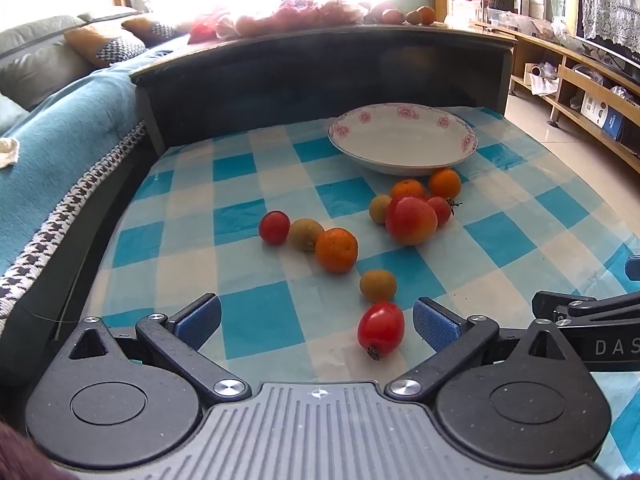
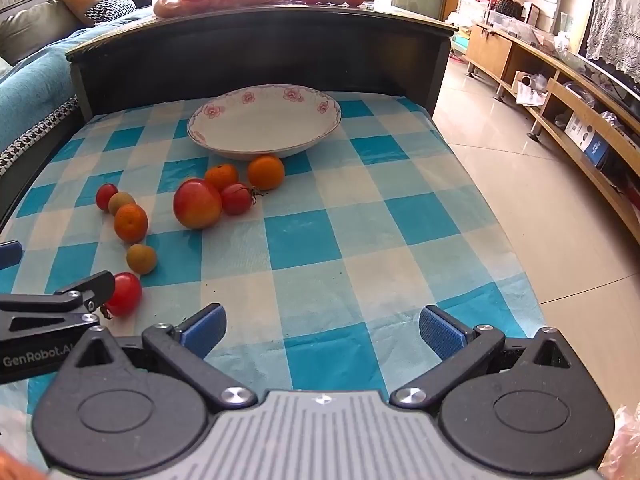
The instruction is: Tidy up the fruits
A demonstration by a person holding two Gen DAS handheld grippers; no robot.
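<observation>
A white floral plate point(image 1: 402, 136) point(image 2: 264, 120) stands empty at the far side of the checked cloth. Loose fruit lies before it: an apple point(image 1: 411, 220) point(image 2: 197, 204), several oranges point(image 1: 336, 250) point(image 2: 131, 222), small tomatoes and brownish fruits. My left gripper point(image 1: 316, 320) is open and empty; a red tomato point(image 1: 381, 329) point(image 2: 124, 294) lies just inside its right finger. A brown fruit point(image 1: 378, 285) point(image 2: 141, 258) sits just beyond. My right gripper point(image 2: 322, 330) is open and empty over bare cloth, to the right of the fruit.
The table has a blue-and-white checked cloth point(image 2: 360, 240). A dark raised board point(image 2: 256, 48) backs it, with more fruit on the ledge behind. A sofa point(image 1: 60, 132) lies left; tiled floor point(image 2: 540, 184) and low wooden shelving point(image 2: 580, 92) right.
</observation>
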